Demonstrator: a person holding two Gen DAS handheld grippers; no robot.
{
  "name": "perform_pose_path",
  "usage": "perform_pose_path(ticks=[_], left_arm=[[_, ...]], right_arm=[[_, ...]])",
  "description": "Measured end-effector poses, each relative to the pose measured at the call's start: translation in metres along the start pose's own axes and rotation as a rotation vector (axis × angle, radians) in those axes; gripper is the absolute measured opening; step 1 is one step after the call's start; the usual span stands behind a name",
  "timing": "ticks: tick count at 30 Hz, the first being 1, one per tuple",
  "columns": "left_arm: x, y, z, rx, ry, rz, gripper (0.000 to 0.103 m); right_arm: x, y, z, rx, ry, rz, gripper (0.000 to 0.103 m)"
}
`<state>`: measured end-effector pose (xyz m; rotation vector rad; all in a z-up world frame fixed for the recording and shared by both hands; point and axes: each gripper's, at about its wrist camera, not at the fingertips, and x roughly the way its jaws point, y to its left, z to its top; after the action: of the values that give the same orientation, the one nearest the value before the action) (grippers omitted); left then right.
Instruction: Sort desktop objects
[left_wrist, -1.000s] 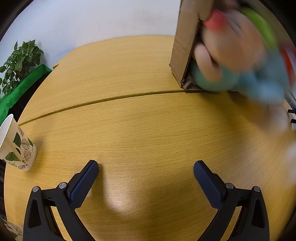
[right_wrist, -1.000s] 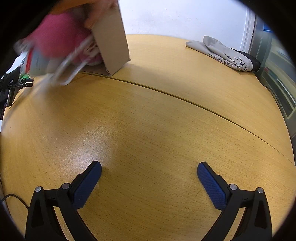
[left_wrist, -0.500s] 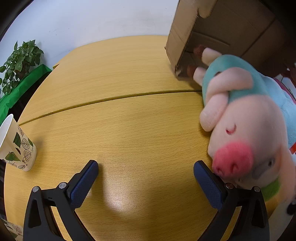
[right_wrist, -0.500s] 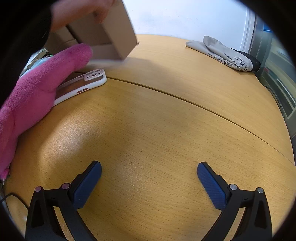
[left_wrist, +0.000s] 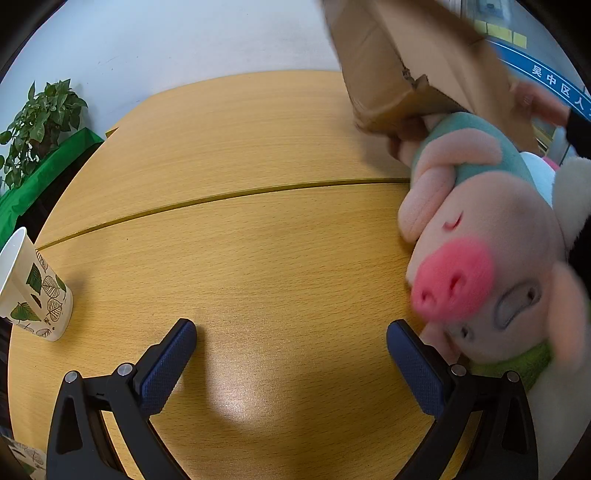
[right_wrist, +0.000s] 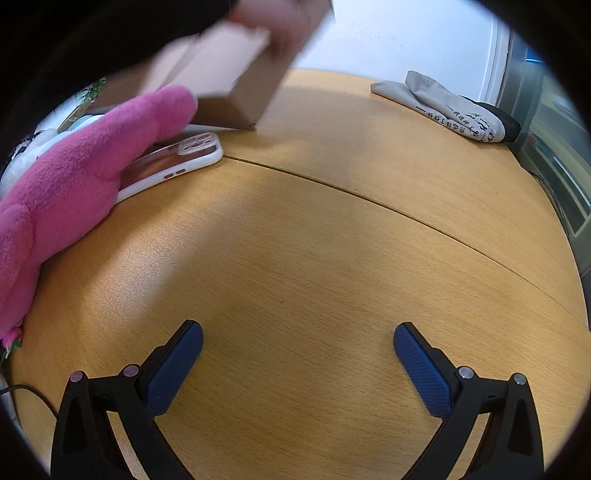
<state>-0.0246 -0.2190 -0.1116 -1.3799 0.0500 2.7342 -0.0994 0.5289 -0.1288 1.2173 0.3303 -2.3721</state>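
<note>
A hand (right_wrist: 273, 22) tilted the box (left_wrist: 413, 66) at twelve o'clock, apparently tipping out things to sort. The pig (left_wrist: 480, 266) lay on the desk (left_wrist: 258, 240) at three o'clock, touching the left gripper (left_wrist: 291, 354). Plush (right_wrist: 70, 177) covered a phone case (right_wrist: 173, 166) at ten o'clock of the right gripper (right_wrist: 297, 358). Both jaws stood released, empty.

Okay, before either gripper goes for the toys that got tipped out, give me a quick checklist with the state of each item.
1. Left gripper open, nothing between its fingers: ok.
2. Right gripper open and empty: ok.
3. Cardboard box out of the way: not ok, a hand holds it above the table, blurred.
4. Pig plush settled: cannot tell, slightly blurred.
5. Phone case free to grasp: not ok, pink plush overlaps it.
6. Paper cup upright: ok.
</note>
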Motion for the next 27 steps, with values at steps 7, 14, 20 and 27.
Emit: perform_pose_path(ticks=[7,14,20,27], left_arm=[[-0.0006,-0.0007,-0.0006,0.0,0.0,0.0,0.103],[-0.0015,-0.0012,-0.0015,0.0,0.0,0.0,0.103],[-0.0021,-0.0015,-0.002,0.0,0.0,0.0,0.103],[-0.0048,-0.005,-0.002,-0.001,0.001,-0.001,0.103]], right_arm=[[-0.0011,0.0013,-0.0014,0.0,0.0,0.0,0.103],[-0.0012,0.0015,-0.0017,0.001,0.0,0.001,0.103],[-0.0004,0.0003,-0.0011,0.002,0.0,0.002,0.103],[0.0014,-0.0035,0.002,0.003,0.0,0.004,0.103]])
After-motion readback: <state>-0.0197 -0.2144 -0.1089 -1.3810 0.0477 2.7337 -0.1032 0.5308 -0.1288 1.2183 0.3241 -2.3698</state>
